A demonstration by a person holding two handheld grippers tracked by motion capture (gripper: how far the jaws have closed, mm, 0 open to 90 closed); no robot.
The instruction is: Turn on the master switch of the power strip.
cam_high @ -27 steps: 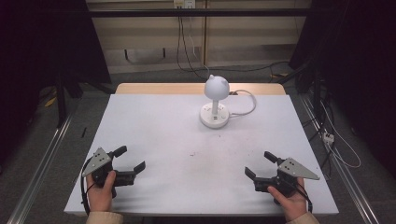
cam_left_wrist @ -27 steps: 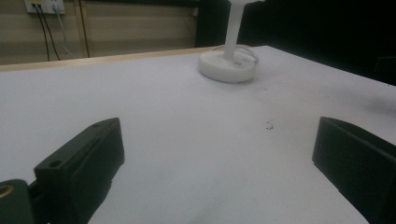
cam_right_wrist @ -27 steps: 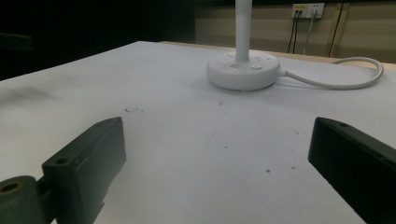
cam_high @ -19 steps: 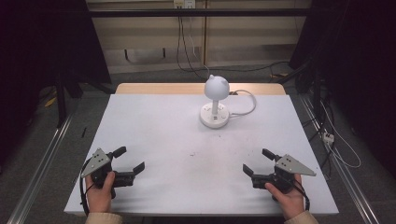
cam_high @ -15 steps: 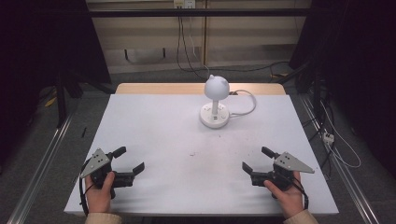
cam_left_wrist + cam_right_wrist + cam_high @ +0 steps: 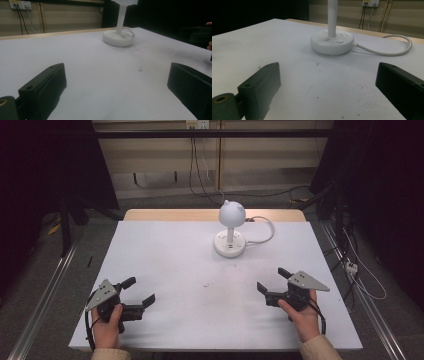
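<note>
High view: we are seeing the white table [image 6: 165, 255] with a white lamp [image 6: 230, 228] standing toward its far edge, slightly right of centre, its cord [image 6: 263, 231] looping off to the right. The left gripper [image 6: 138, 295] is resting near the front left corner, jaws spread apart and holding nothing. The right gripper [image 6: 272, 281] is sitting near the front right, jaws likewise apart and empty. Both are well apart from the lamp.

Left gripper view: we are looking between two parted black jaws at bare tabletop; the lamp base [image 6: 118, 39] is lying ahead, right of centre, far off.

Right gripper view: jaws are standing wide, nothing between them; the lamp base [image 6: 332, 44] is sitting ahead, cord [image 6: 390, 52] trailing right
</note>
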